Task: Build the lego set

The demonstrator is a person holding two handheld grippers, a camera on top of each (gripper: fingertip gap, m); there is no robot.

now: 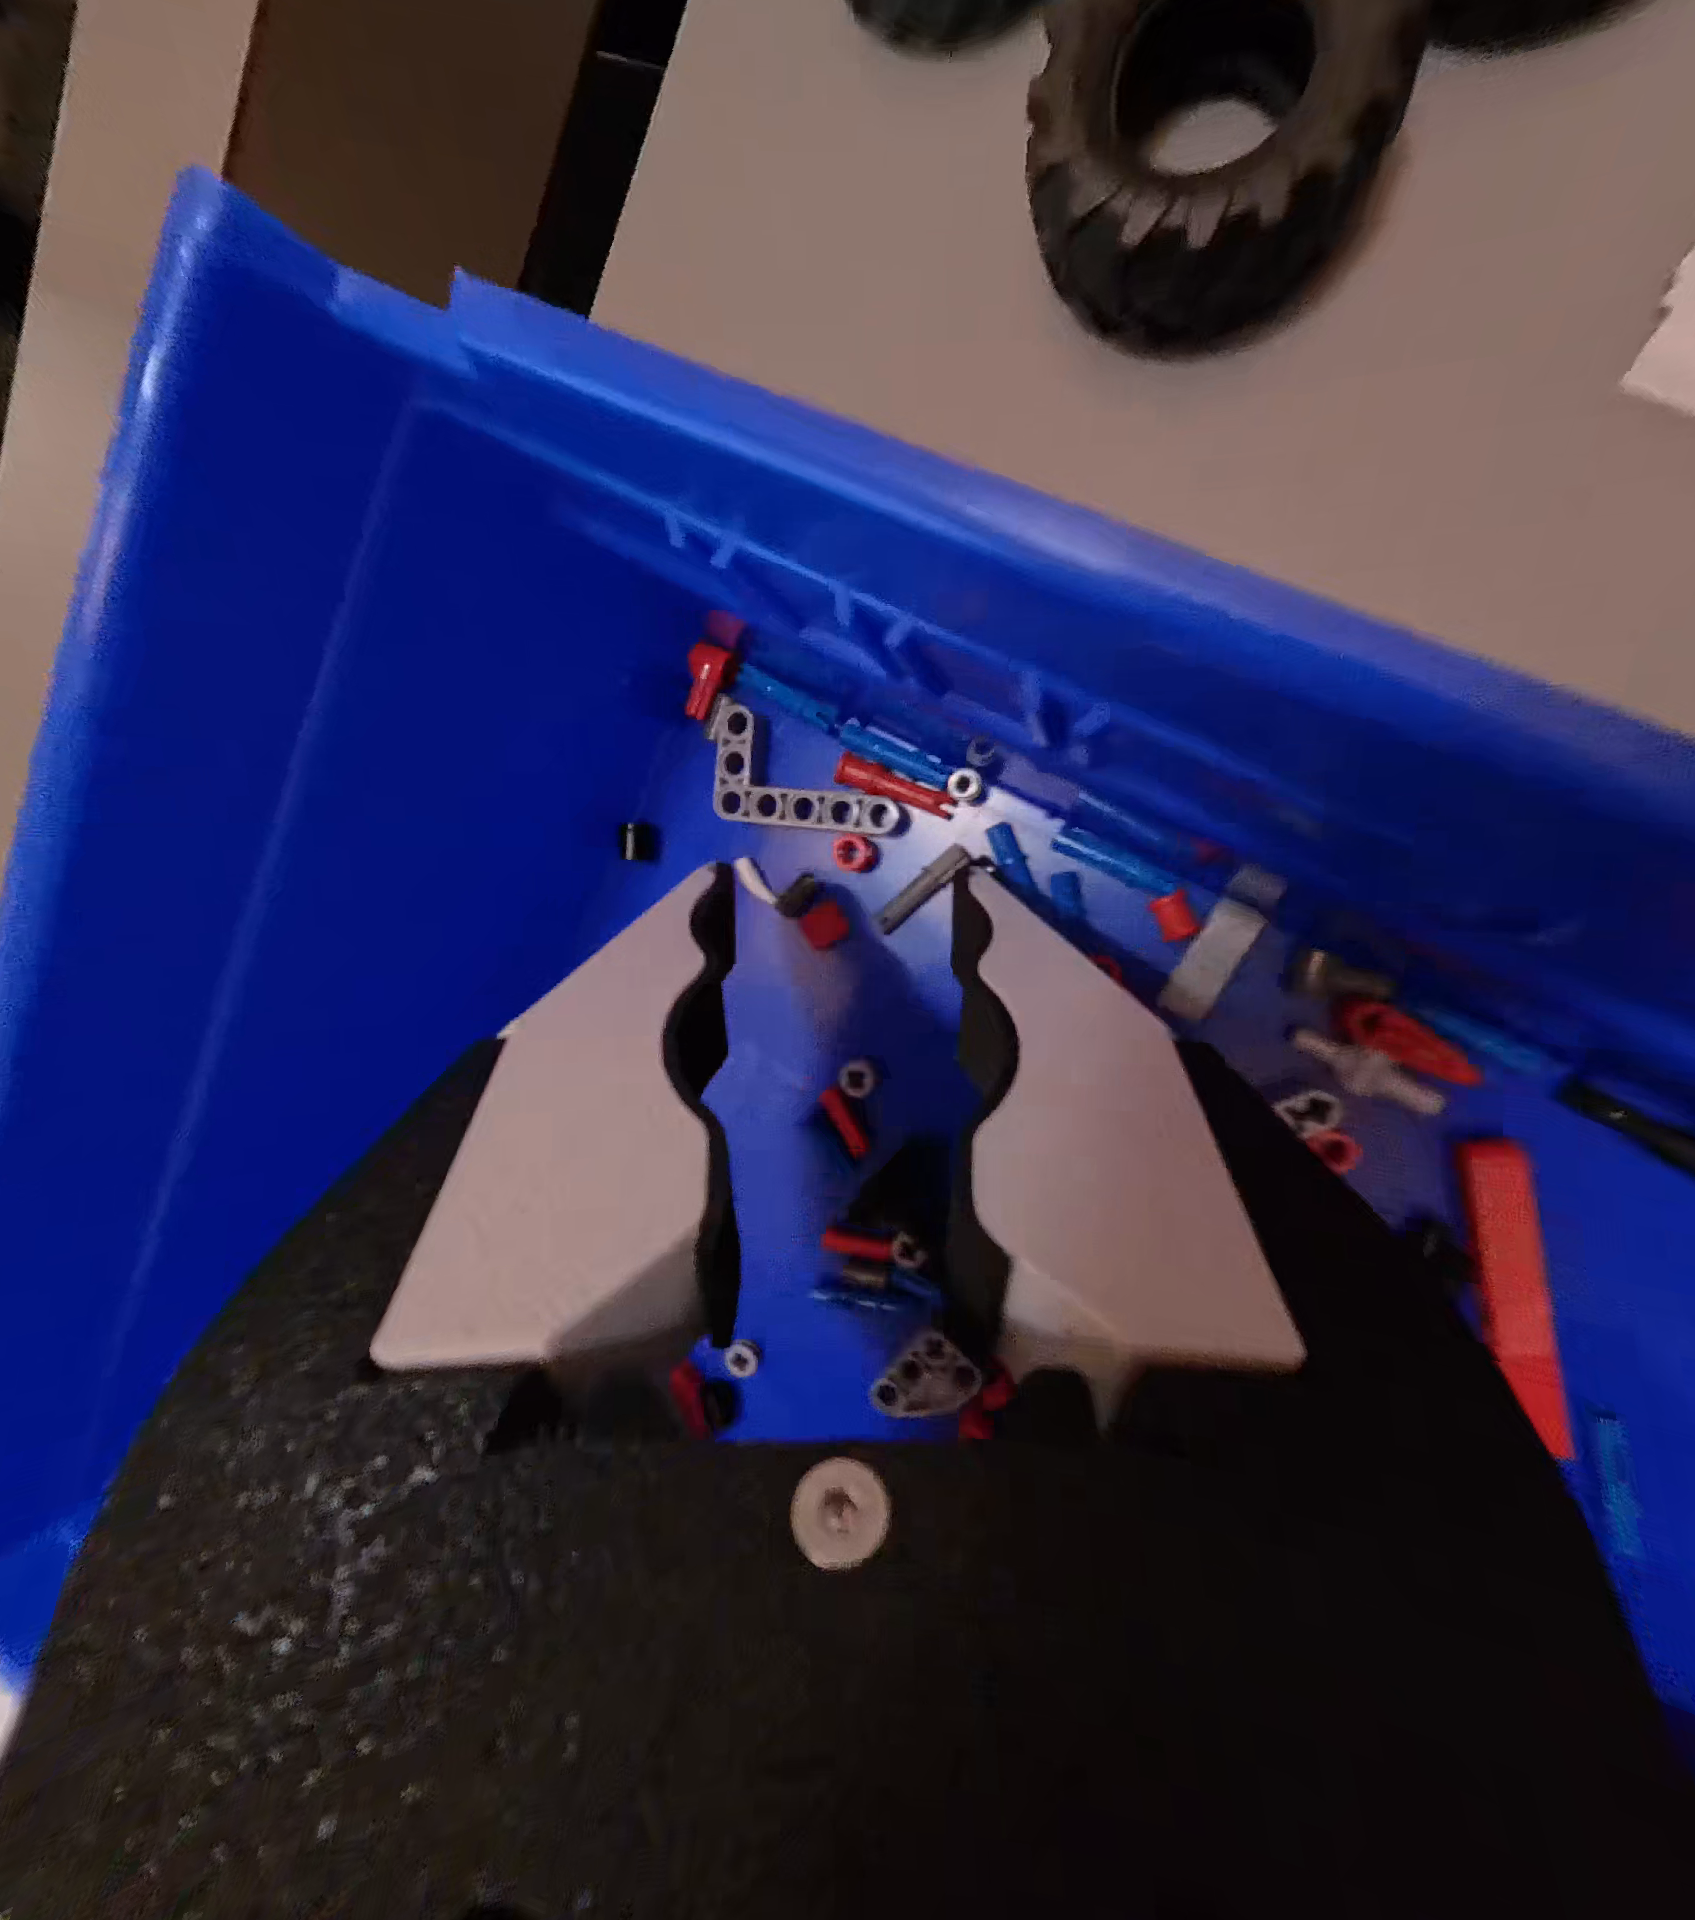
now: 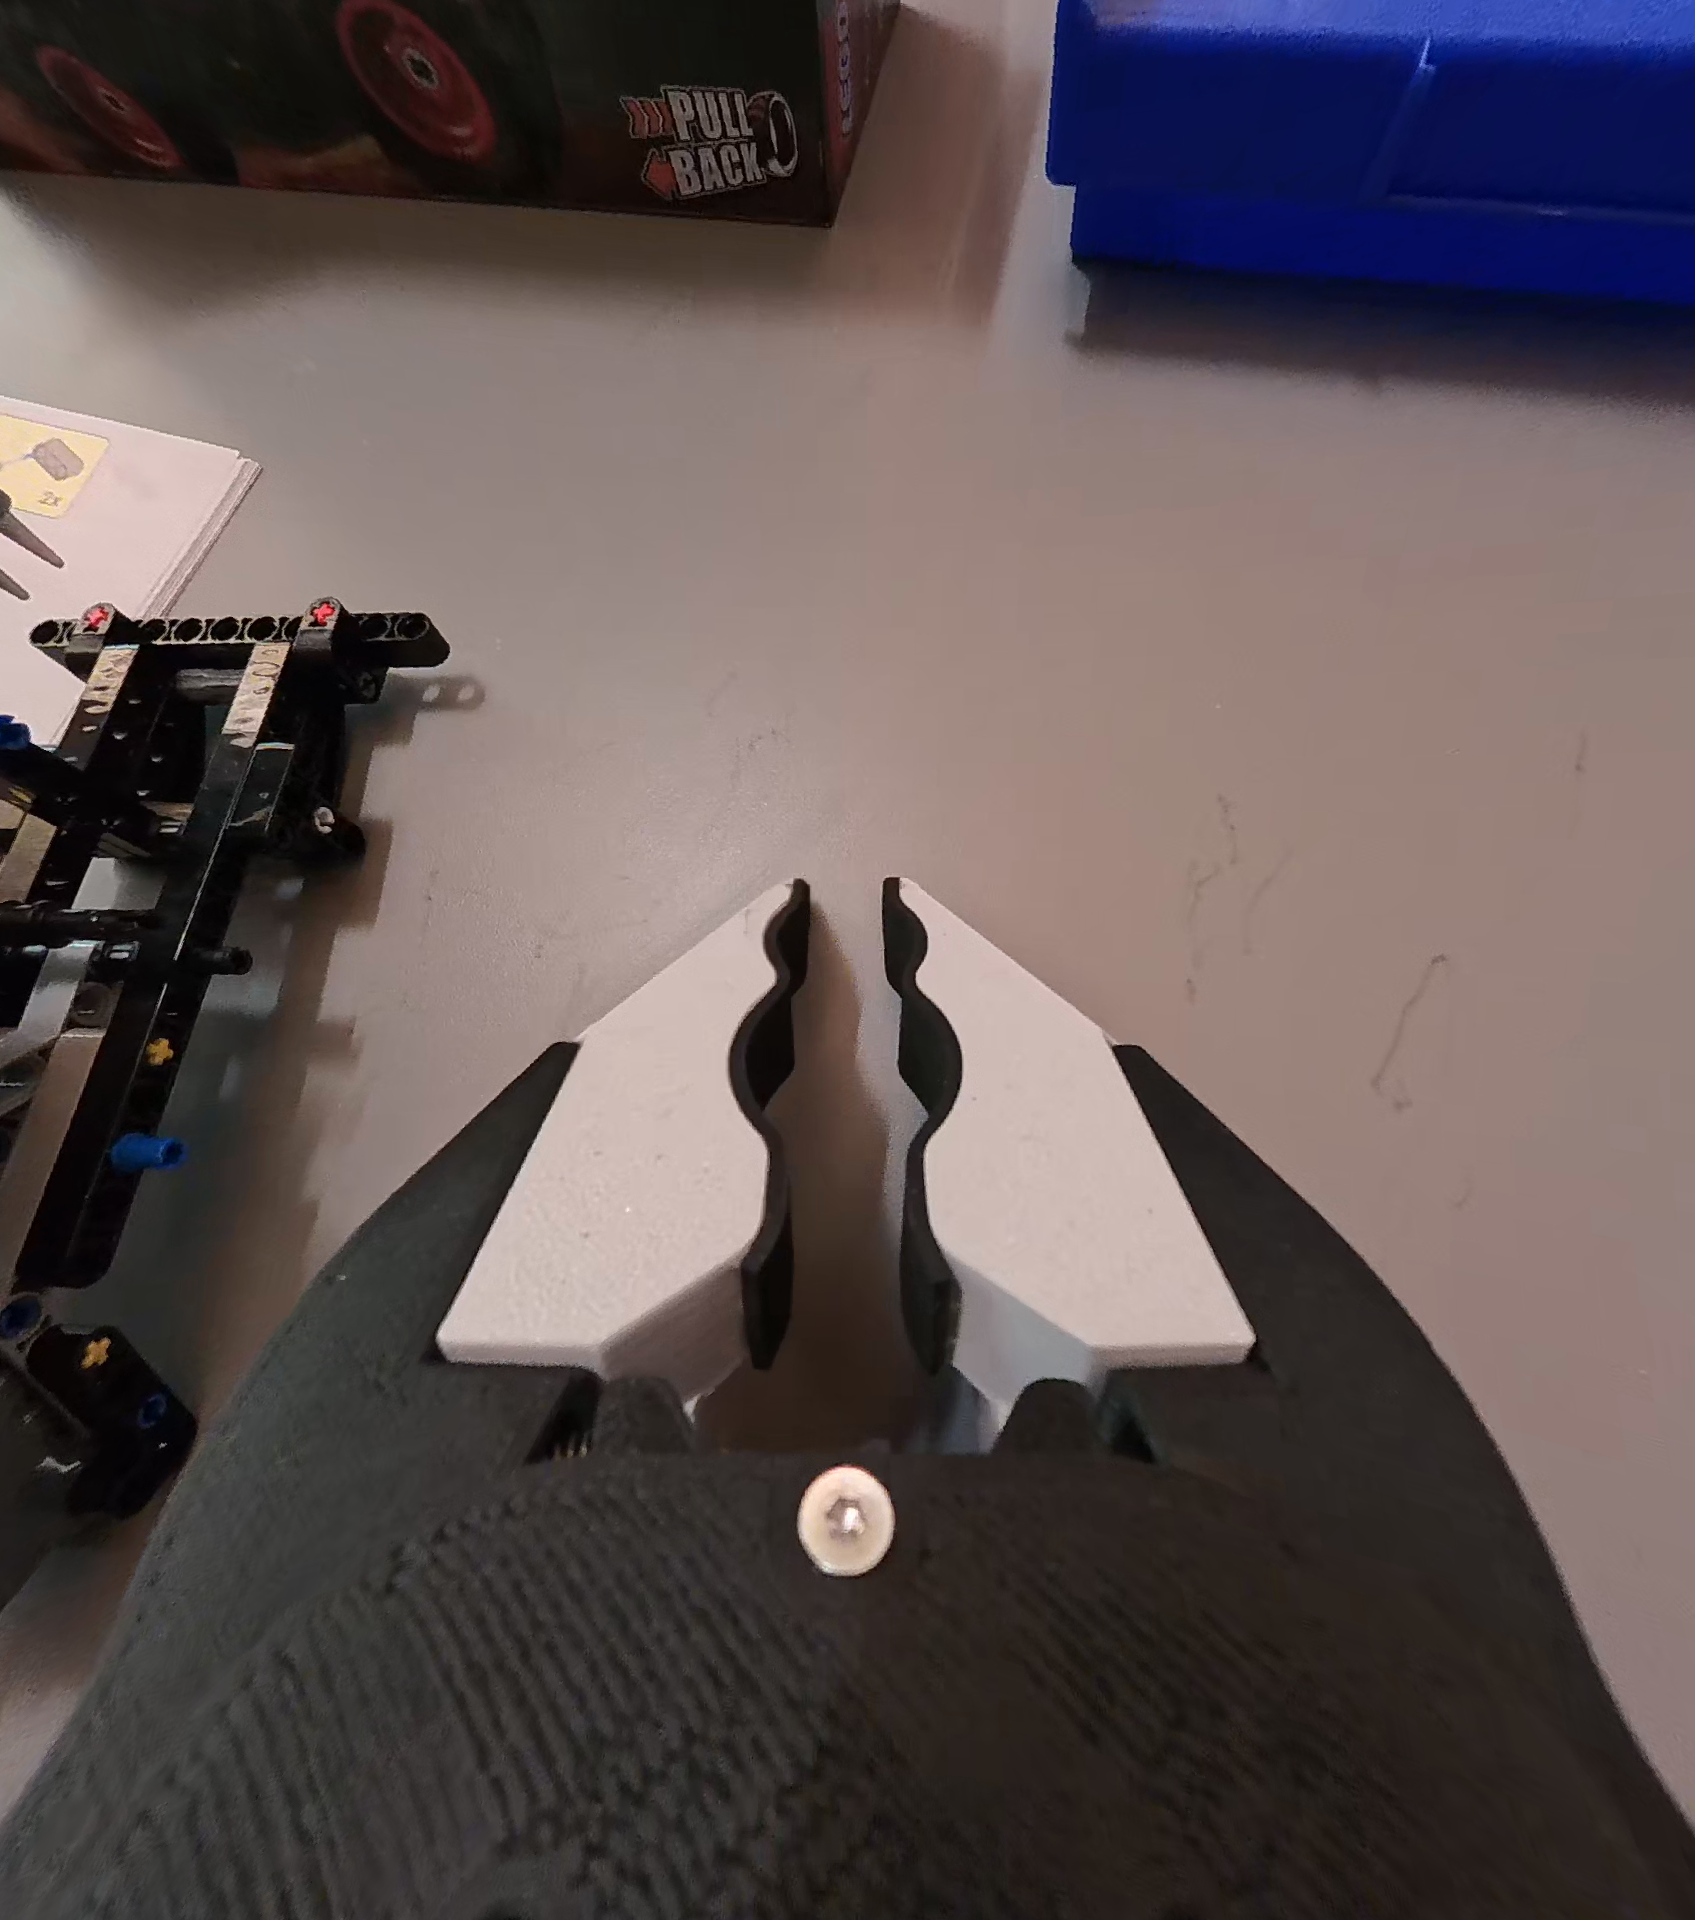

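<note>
My left gripper [image 1: 841,883] is open and empty, reaching down into a blue bin [image 1: 323,727] of small loose Lego parts. A grey L-shaped beam [image 1: 781,800] lies just beyond the tips, with red and blue pins around it. A grey axle [image 1: 921,888] lies by the right fingertip, and a small red piece [image 1: 825,925] sits between the tips. My right gripper [image 2: 845,888] is slightly open and empty above the bare grey table. The partly built black Lego chassis [image 2: 147,883] lies to its left.
Black rubber tyres [image 1: 1207,177] lie on the table beyond the bin. An open instruction booklet [image 2: 95,488] lies under the chassis. The dark Lego box [image 2: 427,104] stands at the back left. The blue bin [image 2: 1425,145] also shows at the back right of the right wrist view. The left gripper's tips are roughly 70 centimetres from the right gripper's.
</note>
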